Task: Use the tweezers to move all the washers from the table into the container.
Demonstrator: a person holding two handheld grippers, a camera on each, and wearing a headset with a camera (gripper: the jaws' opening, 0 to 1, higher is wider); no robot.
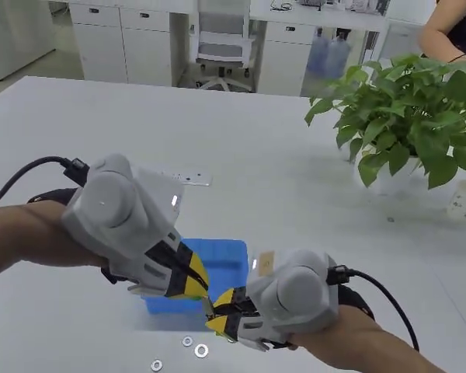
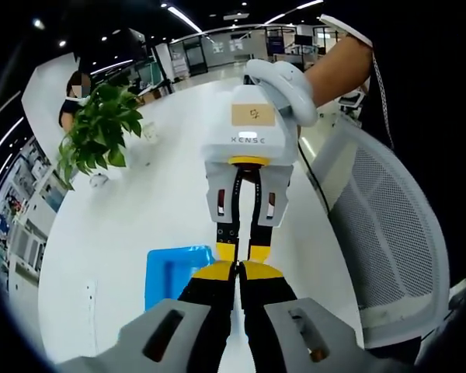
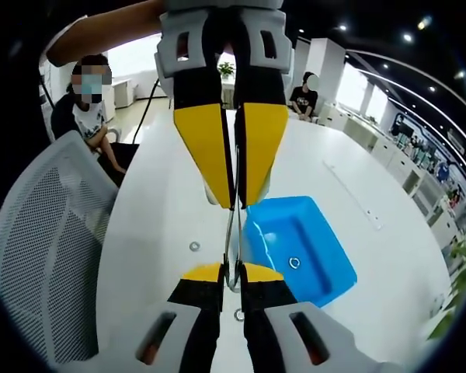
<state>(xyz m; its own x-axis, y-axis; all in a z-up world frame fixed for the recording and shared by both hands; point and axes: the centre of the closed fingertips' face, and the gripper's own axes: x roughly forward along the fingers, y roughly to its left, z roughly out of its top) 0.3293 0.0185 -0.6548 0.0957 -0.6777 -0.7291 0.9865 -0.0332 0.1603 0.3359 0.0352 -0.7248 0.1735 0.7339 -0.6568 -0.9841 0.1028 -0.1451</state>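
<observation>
The white table (image 1: 256, 171) carries a blue container (image 1: 225, 260); three washers (image 1: 187, 341) lie on the tabletop just in front of the container, a fourth washer (image 3: 294, 263) inside it. The left gripper (image 1: 193, 280) hangs over the container's front left corner, the right gripper (image 1: 220, 307) just before its front edge, tip to tip; both pairs of jaws are pressed onto the slim tweezers (image 3: 232, 233) between them; a potted pothos (image 1: 412, 116) stands well off to the container's right.

Blue container (image 1: 227, 255): rectangular, open-topped, upright on the table (image 1: 256, 155), one washer (image 3: 294, 263) lying flat inside. Three more washers (image 1: 187, 341), small silver rings, lie on the table just beside it. Slim silver tweezers (image 3: 231, 241) are held over the container's near edge.
</observation>
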